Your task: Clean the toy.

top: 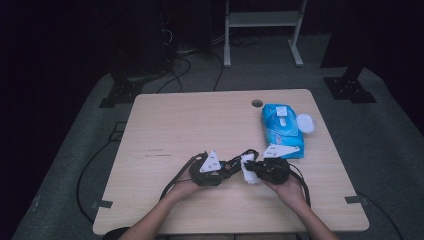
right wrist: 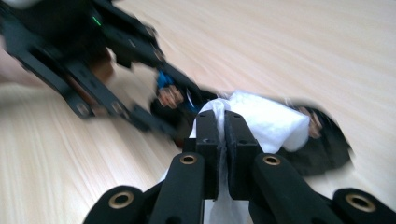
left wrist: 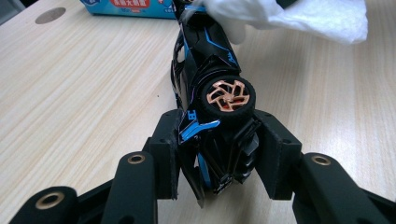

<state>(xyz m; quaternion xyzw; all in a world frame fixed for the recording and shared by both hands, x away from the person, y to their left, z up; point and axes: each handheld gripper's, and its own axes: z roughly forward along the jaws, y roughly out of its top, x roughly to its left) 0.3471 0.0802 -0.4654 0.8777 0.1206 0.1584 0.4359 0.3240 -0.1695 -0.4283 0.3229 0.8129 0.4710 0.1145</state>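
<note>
Left gripper [left wrist: 217,135] pinches the back end of the toy car [left wrist: 210,70], lifted just over the bench [left wrist: 84,93]. Right gripper [right wrist: 223,140], pressed together, pinches the white wipe [right wrist: 266,119] on the car's far end. Best to hold the car tight and steady, and rub softly along the body, not hard. Both hands sit low and close together near the front edge, grippers pointing at each other.

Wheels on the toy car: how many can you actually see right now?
2. One copper-spoked wheel sits just ahead of the left claw, which grips the toy car. Another, blurred, wheel shows in the right claw view. The wipe may hide others.
</note>
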